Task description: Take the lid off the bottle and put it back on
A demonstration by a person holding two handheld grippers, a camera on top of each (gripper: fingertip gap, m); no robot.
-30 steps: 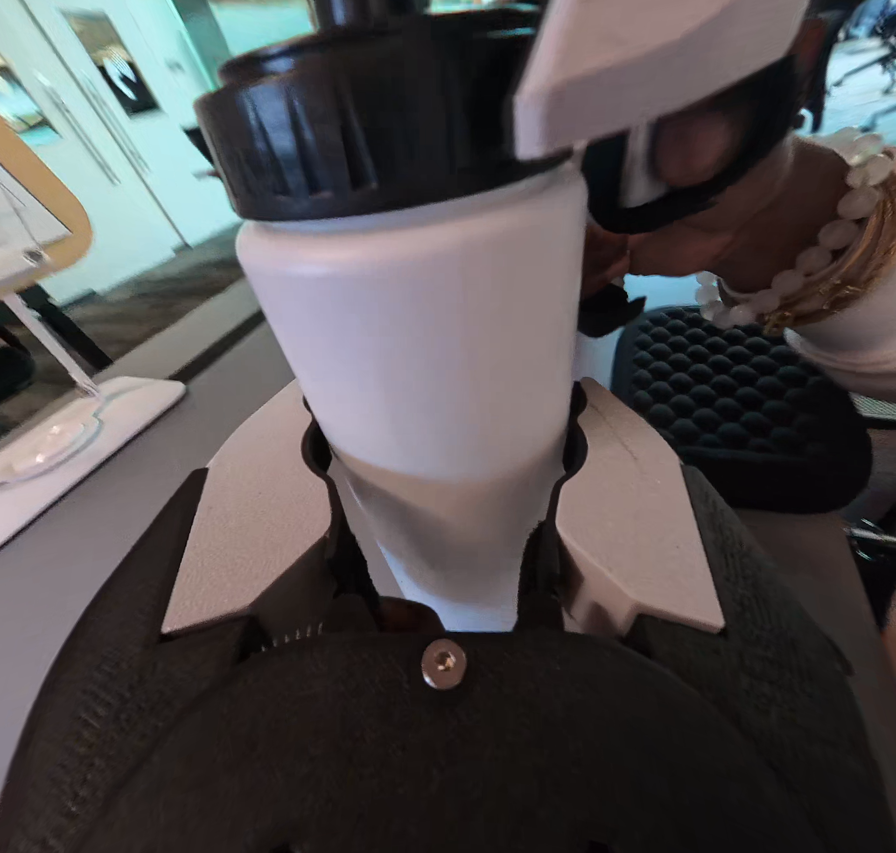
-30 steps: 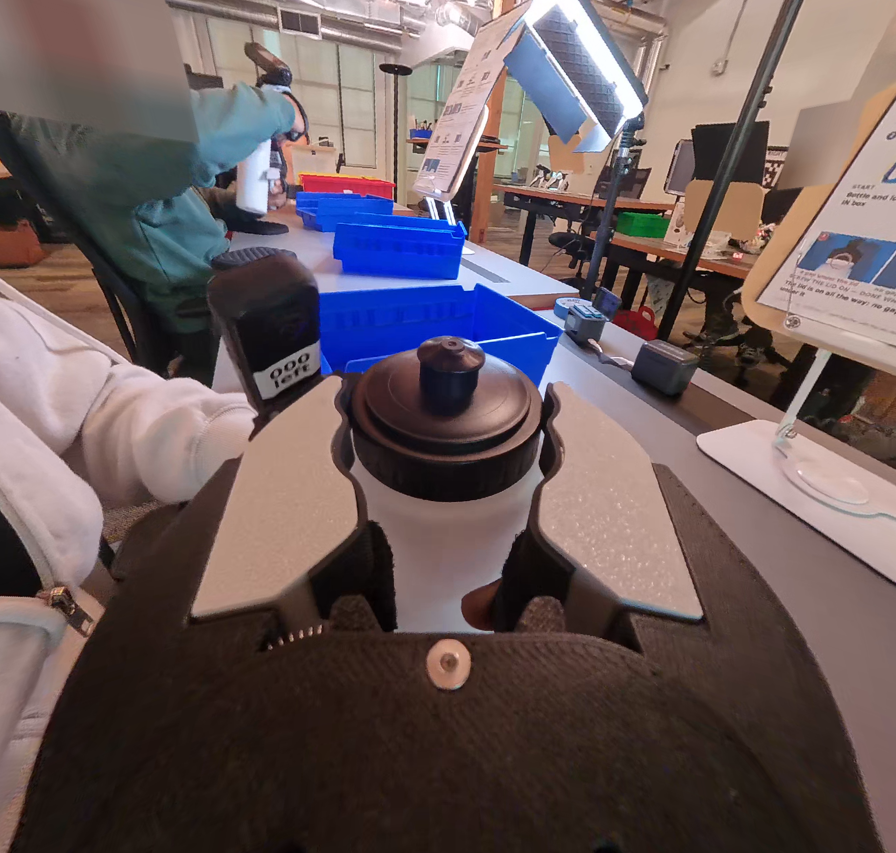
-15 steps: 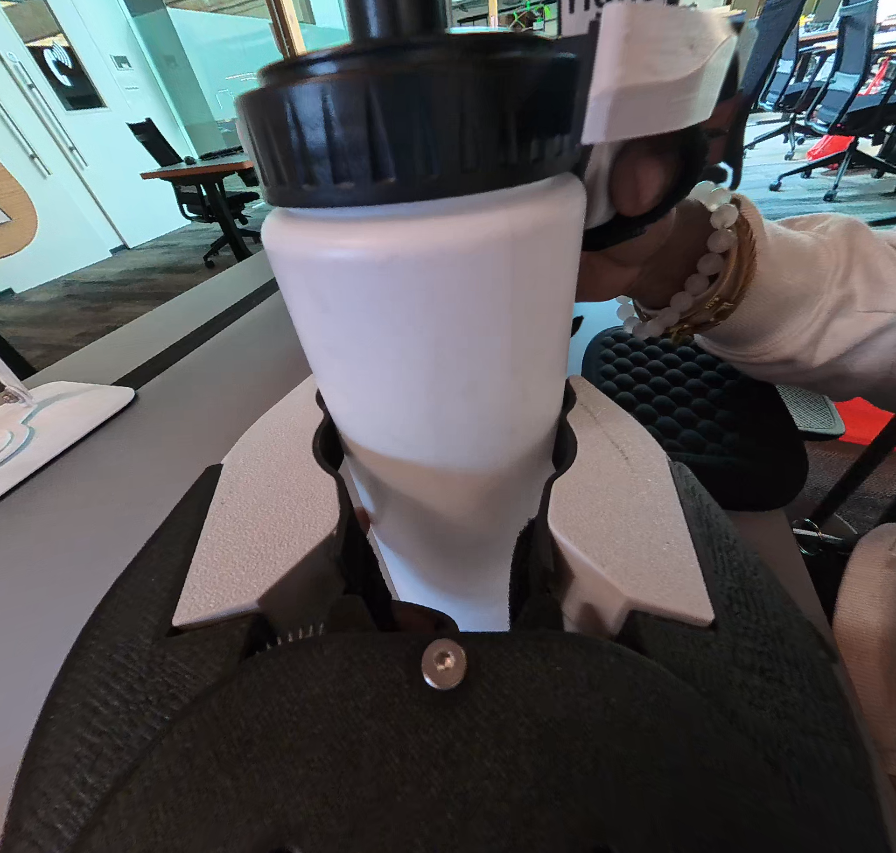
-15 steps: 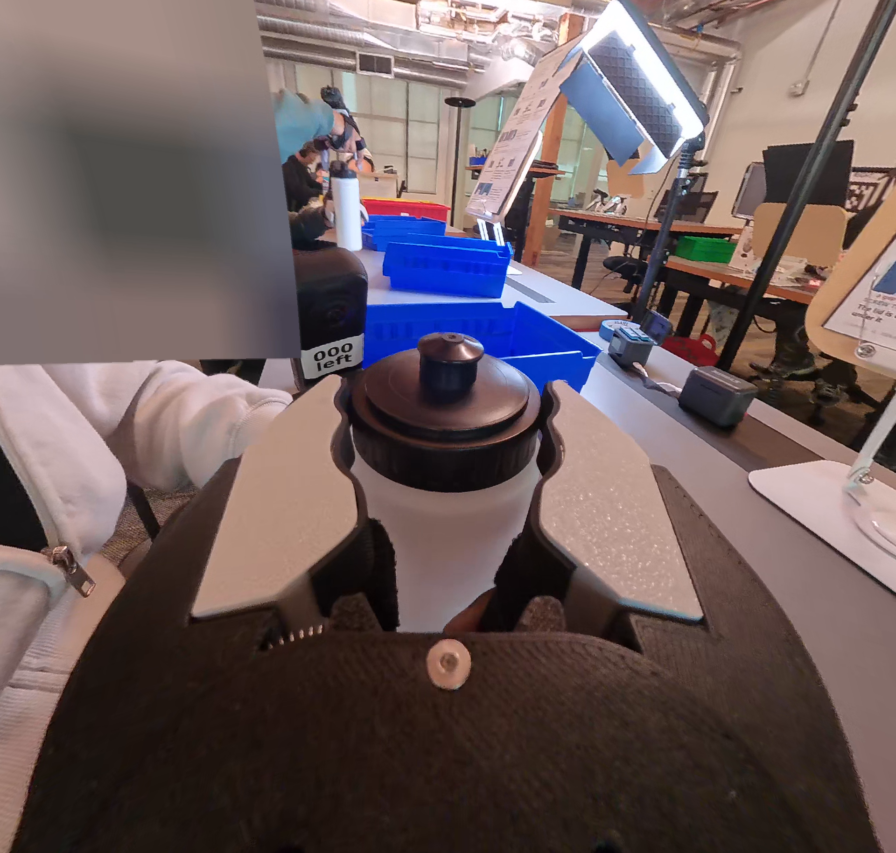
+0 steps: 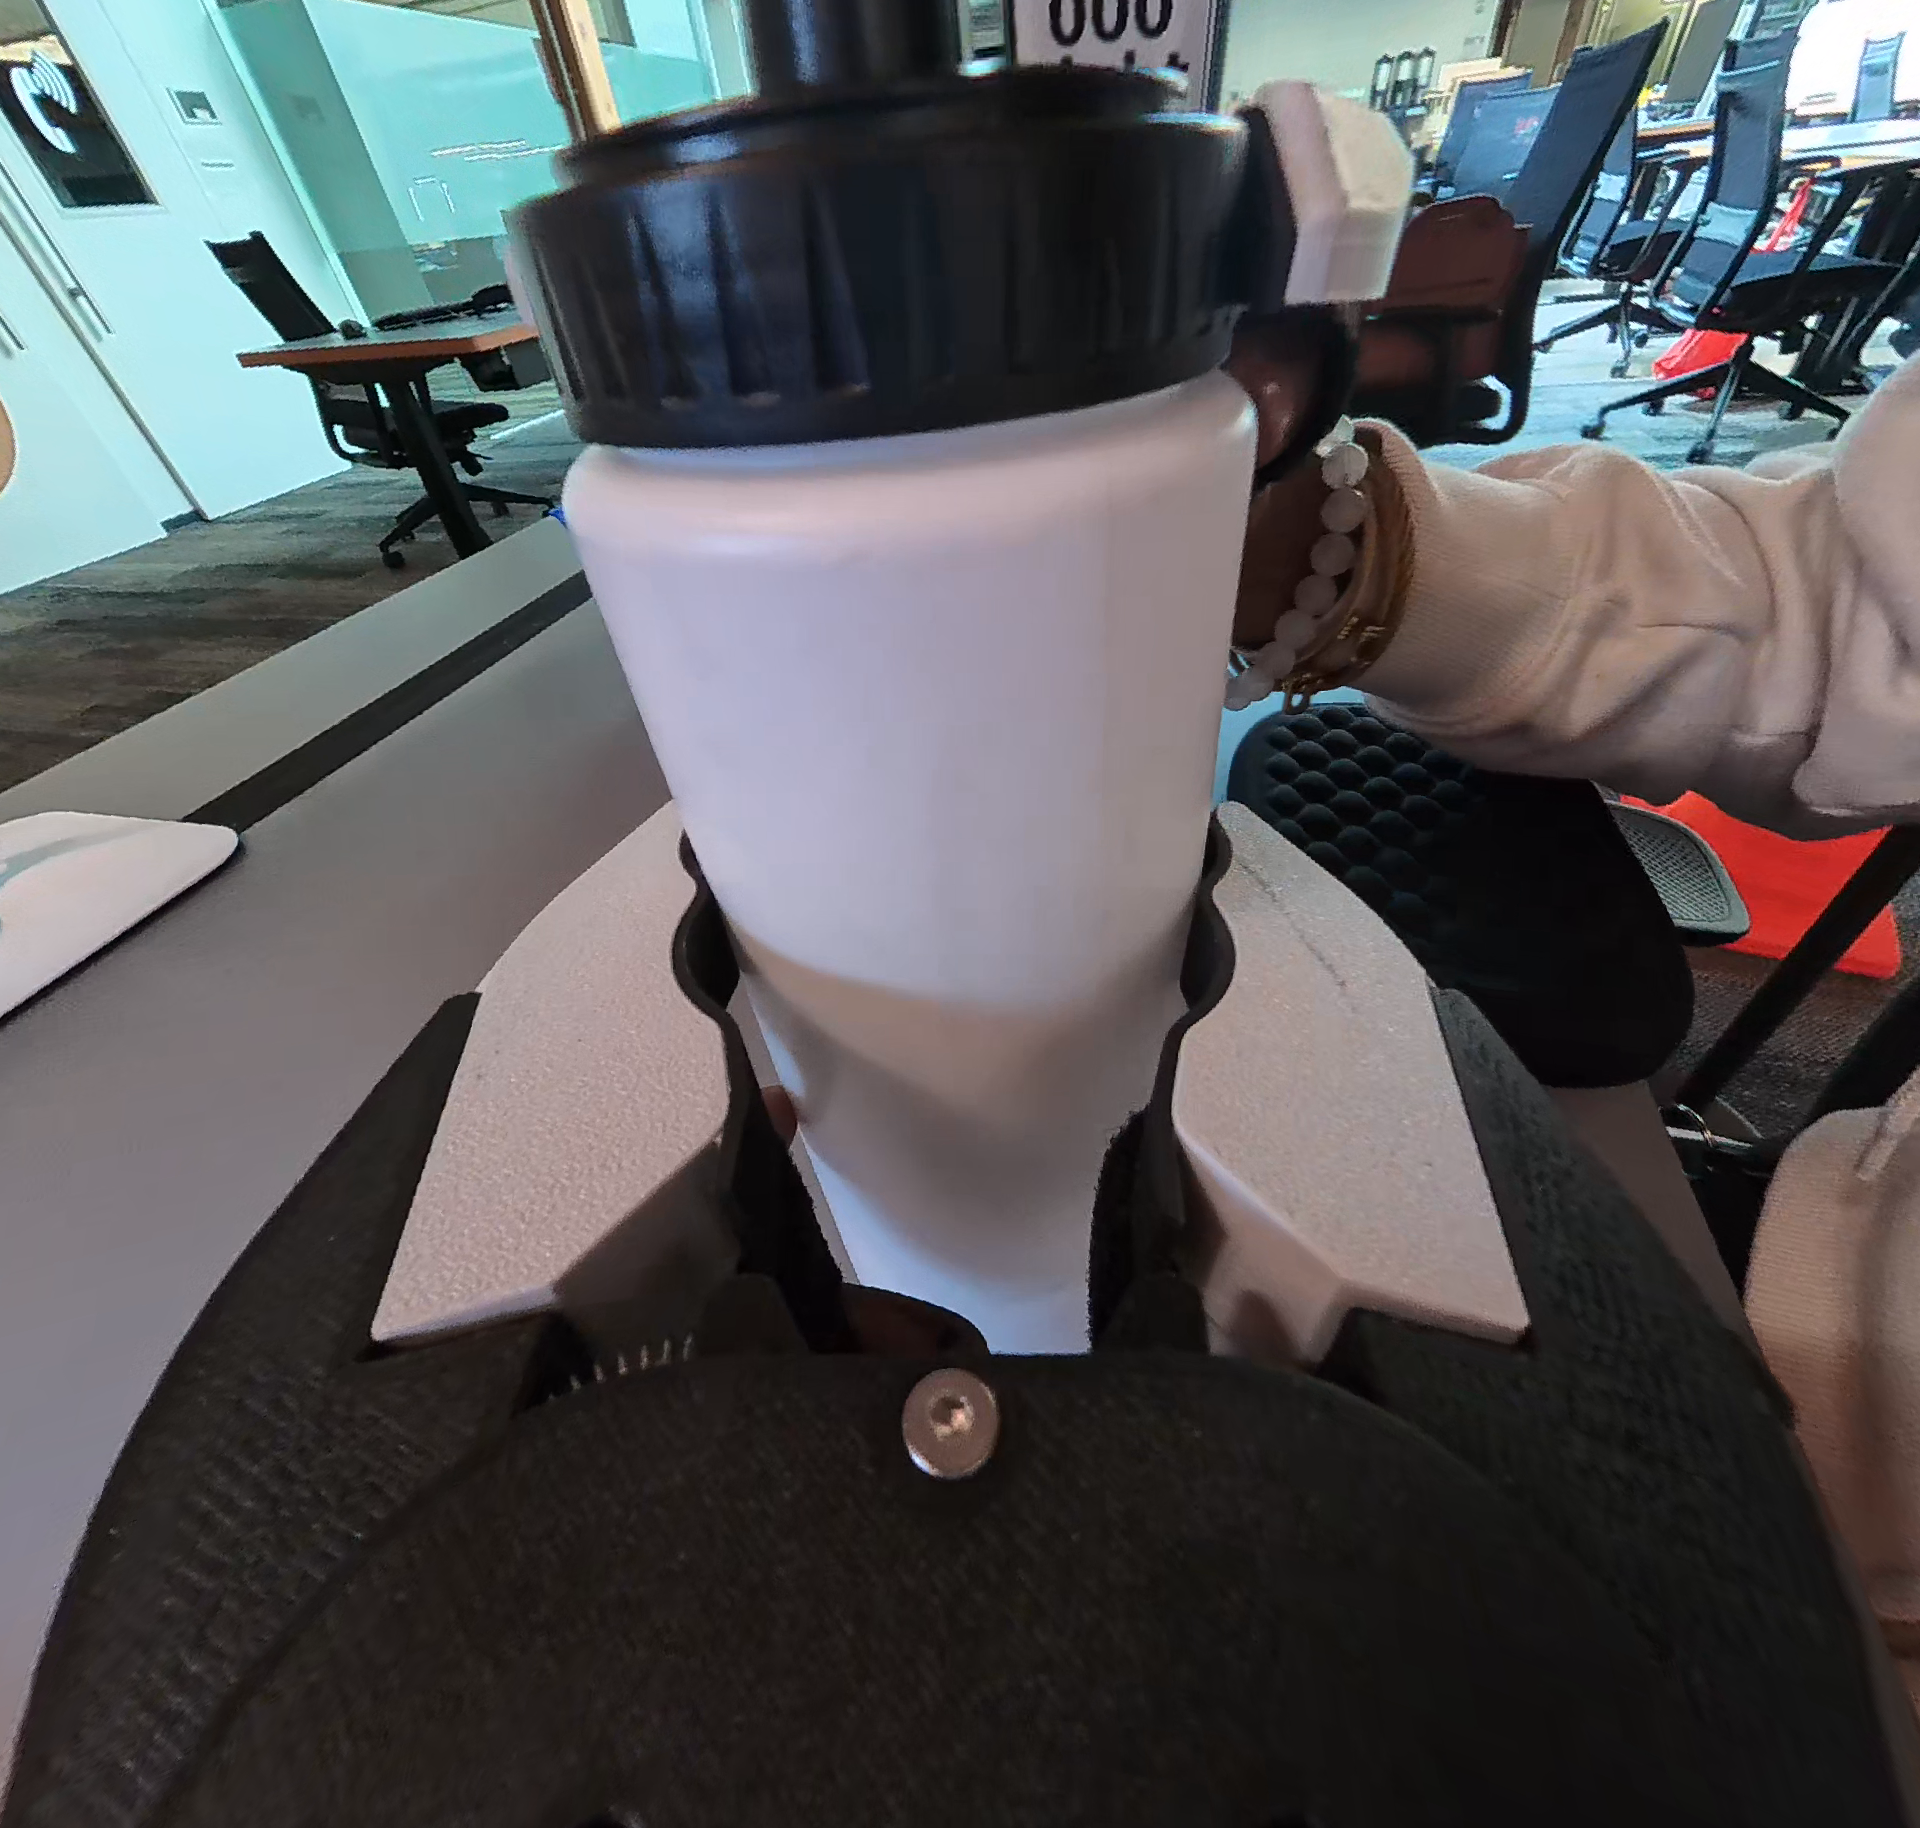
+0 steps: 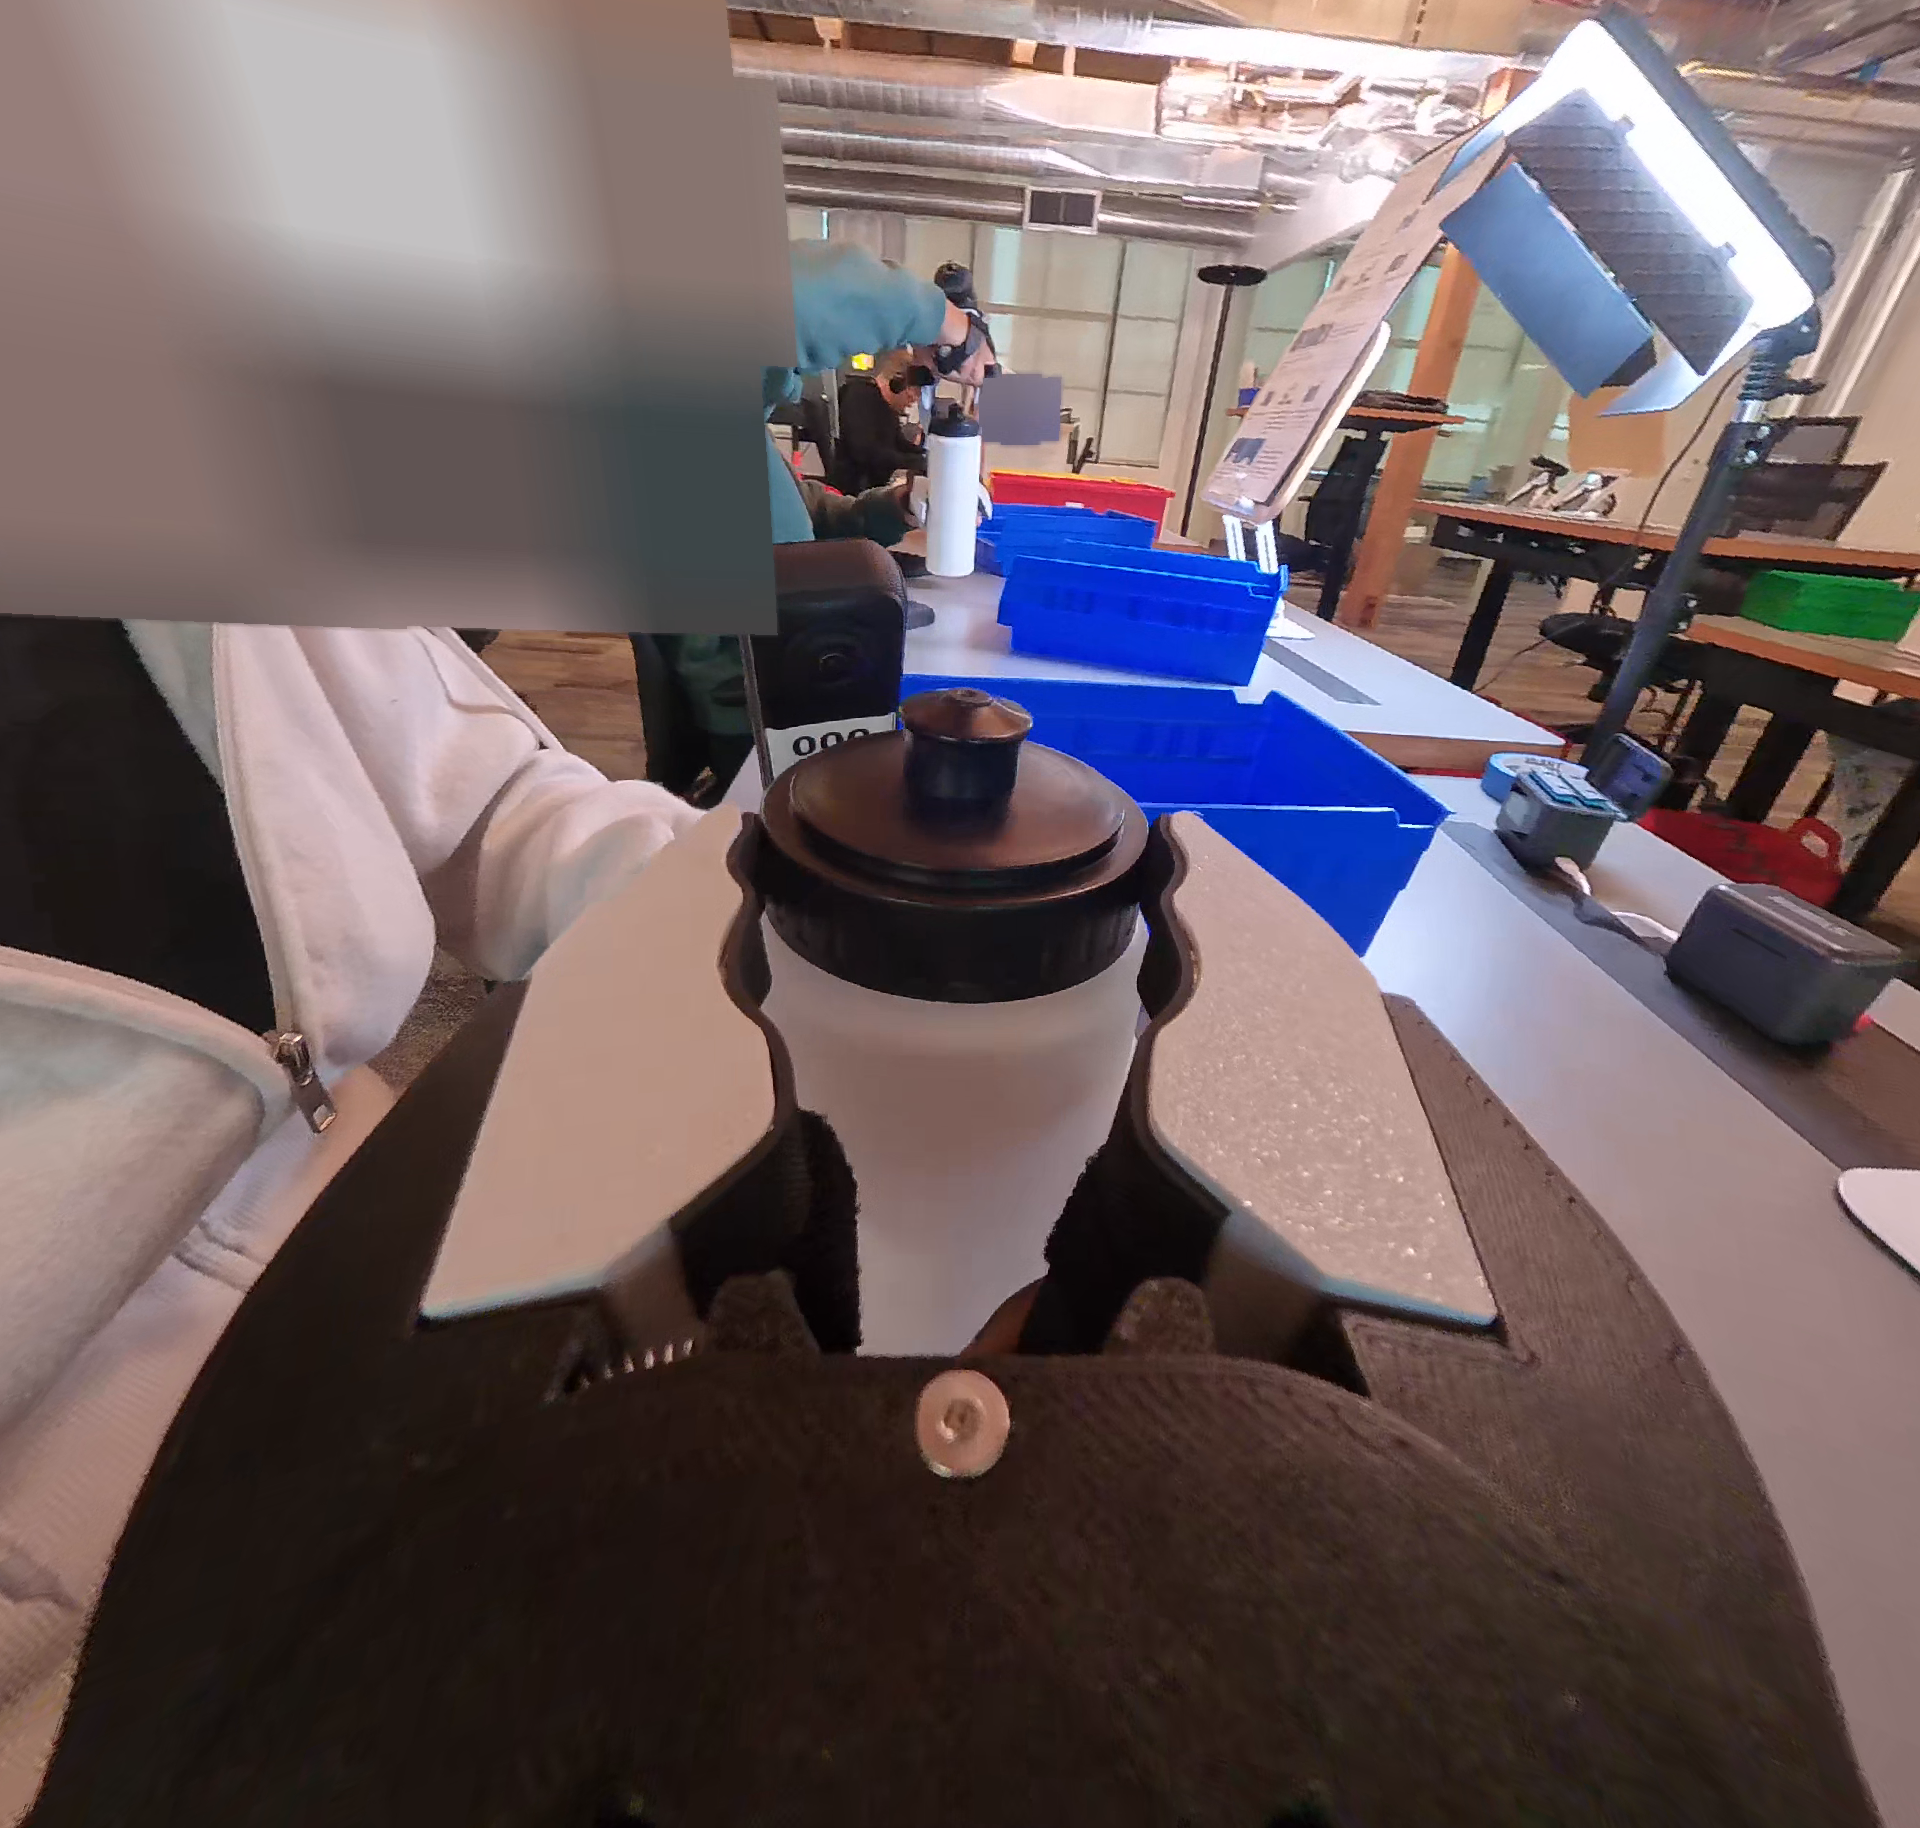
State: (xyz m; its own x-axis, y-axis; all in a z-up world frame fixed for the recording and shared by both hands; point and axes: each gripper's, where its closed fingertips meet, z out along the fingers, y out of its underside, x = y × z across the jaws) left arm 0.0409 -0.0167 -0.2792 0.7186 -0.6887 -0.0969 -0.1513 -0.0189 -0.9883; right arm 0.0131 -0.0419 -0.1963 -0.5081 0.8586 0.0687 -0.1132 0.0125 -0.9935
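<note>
Bottle (image 5: 914, 739), white plastic, stands upright above a grey table (image 5: 312, 947), held by both grippers at once. Lid (image 5: 883, 261), black and ribbed, with a spout on top, sits on the bottle's neck; no gap shows between lid skirt and shoulder in either view.

Left gripper (image 5: 951, 957): fingers closed against the lower body of the bottle, one on each side, in contact with the white wall. The bottle fills the space between them.

Right gripper (image 6: 951, 874): fingers pressed on opposite sides of the lid's ribbed skirt, tips level with the lid rim. In the left wrist view one white finger (image 5: 1340, 199) of this gripper shows against the lid's right edge, with a hand behind it and a beaded bracelet (image 5: 1320, 552) at the wrist of a white sleeve (image 5: 1621, 625).

Surroundings, right wrist view: blue bins (image 6: 1247, 791) on the table beyond the bottle, a grey box (image 6: 1787, 968) with a cable to the right, a lit panel lamp (image 6: 1662, 220) on a stand. A second white bottle (image 6: 951, 500) stands farther down the table near another person in a teal sleeve (image 6: 862, 308). Left wrist view: office chairs (image 5: 1714, 220) and a desk (image 5: 395, 344) in the background; a white base plate (image 5: 94, 885) lies at the table's left edge.
</note>
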